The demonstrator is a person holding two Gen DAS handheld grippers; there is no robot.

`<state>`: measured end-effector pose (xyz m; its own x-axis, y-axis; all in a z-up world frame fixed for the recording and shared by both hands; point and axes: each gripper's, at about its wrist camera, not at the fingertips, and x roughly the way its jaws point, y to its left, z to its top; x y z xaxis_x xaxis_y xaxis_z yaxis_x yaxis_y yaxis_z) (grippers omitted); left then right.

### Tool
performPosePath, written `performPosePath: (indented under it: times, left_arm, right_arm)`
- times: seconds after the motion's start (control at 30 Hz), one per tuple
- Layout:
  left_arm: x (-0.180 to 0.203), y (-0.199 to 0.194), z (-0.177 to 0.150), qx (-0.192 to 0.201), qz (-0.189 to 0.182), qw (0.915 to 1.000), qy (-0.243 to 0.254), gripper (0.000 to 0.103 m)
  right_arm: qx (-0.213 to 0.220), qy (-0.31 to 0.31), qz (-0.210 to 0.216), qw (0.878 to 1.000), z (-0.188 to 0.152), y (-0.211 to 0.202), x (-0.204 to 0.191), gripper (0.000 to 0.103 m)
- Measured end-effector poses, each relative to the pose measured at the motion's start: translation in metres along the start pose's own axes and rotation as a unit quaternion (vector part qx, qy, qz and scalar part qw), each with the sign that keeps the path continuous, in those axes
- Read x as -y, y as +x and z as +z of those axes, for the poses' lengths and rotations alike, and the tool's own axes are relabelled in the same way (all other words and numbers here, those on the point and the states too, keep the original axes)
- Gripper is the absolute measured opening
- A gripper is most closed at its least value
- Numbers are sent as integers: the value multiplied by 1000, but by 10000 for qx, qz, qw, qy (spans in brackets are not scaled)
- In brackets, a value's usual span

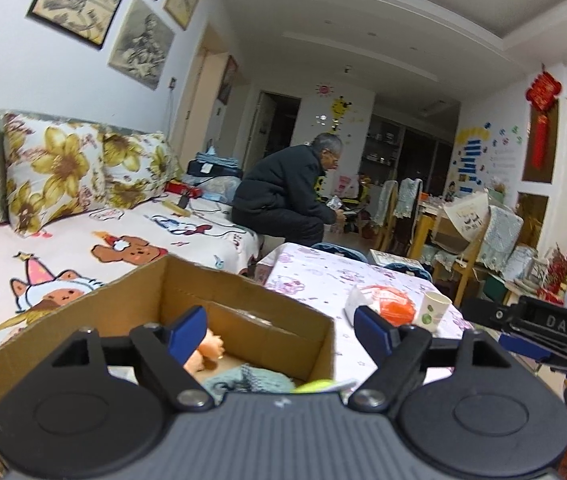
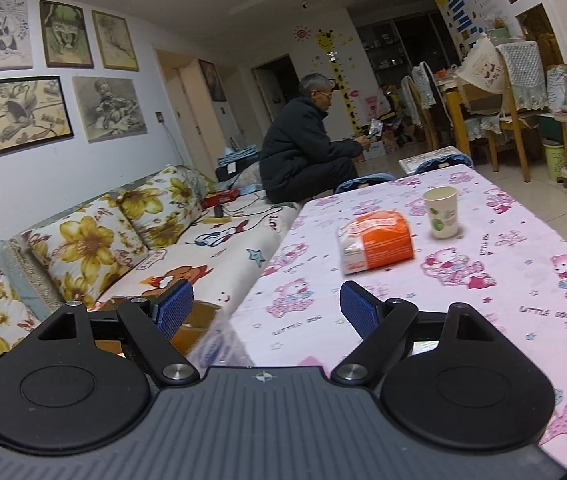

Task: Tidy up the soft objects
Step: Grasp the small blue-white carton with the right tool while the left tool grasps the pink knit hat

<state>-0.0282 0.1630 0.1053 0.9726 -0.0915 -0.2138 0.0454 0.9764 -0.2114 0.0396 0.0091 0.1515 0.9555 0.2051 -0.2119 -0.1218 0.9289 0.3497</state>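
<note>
- Two pairs of tongs are in play, and both are standing apart with nothing between their blue pads: your left tongs (image 1: 279,334) are hovering over the open brown cardboard box (image 1: 243,308), your right tongs (image 2: 267,308) are pointing across the pink bear-print cloth covering the surface (image 2: 503,300).
- You are already keeping a pale plastic doll (image 1: 205,354), a grey-green knitted piece (image 1: 251,380) and something bright yellow-green (image 1: 315,386) inside the box, so that side is looking settled.
- You are probably heading next for the soft orange-and-white wrapped pack (image 2: 377,240), which is lying well ahead of the right tongs, near the white paper cup with green spots (image 2: 441,212).
- You are wanting the pads to straddle the narrow width of the pack, squeezing gently so the wrapper is not slipping.
- You are steering clear of the cup, since it is standing close on the far right side and looking easy to tip.
- You are keeping the left tongs out of the box mouth while carrying the pack over.
</note>
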Motion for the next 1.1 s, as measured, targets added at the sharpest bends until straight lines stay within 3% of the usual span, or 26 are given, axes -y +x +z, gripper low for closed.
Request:
performPosePath:
  times: [1.1]
  left_arm:
    - [69, 14, -28, -251, -738, 9920, 992, 84]
  right_arm:
    - [39, 255, -748, 9969, -8, 6, 11, 101]
